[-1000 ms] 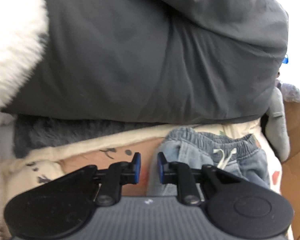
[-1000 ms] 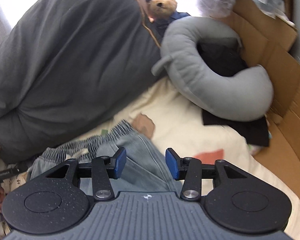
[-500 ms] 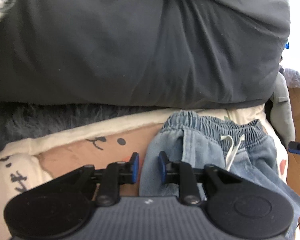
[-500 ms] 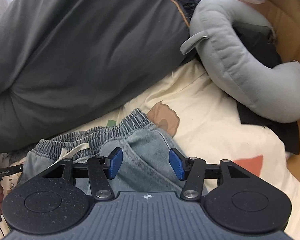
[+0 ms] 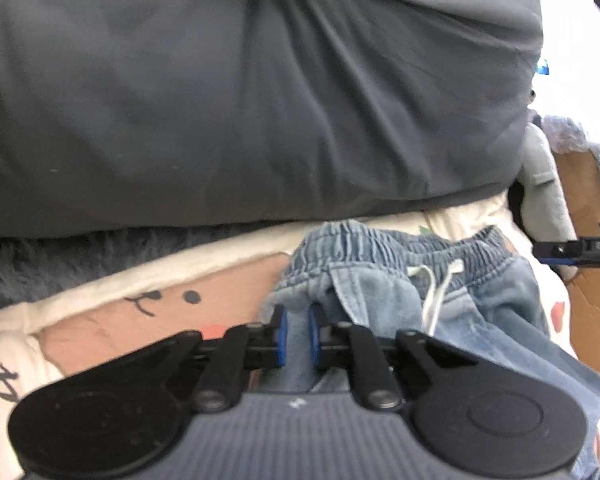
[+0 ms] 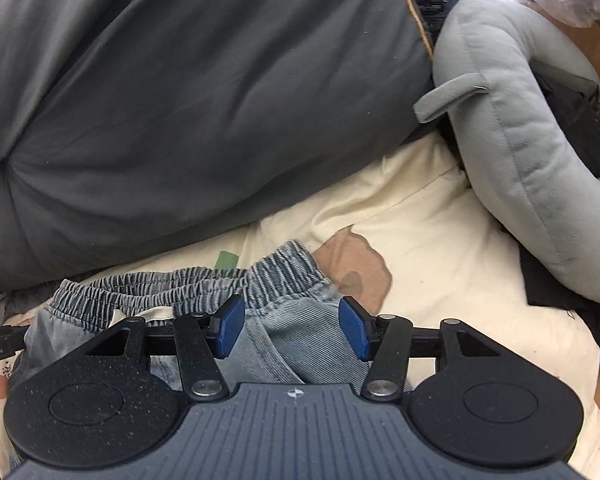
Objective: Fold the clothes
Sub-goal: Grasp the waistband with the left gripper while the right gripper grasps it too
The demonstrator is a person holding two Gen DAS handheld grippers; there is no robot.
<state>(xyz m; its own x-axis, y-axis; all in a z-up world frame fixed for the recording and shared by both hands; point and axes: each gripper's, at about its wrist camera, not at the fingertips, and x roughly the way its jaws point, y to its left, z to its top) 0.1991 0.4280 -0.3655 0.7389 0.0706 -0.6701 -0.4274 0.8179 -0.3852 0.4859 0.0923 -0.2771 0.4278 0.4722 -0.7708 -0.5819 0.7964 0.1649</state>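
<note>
Your left hand-held gripper (image 5: 296, 336) is closing on a fold of the jeans (image 5: 476, 320), denim between its pads. Your right hand-held gripper (image 6: 291, 329) stands wide over the jeans' waistband (image 6: 204, 284), gripping nothing. The jeans lie on the bed (image 6: 420, 216), just below the grey duvet (image 6: 188, 112).

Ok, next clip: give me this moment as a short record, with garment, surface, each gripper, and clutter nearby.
garment: light denim shorts with elastic waistband and white drawstring, lying crumpled
surface: cream printed blanket
left gripper: jaws closing on a fold of denim at the shorts' left waist side
right gripper: open over the other waist corner, not gripping
behind: dark grey duvet
nearby: grey plush pillow, cardboard box
</note>
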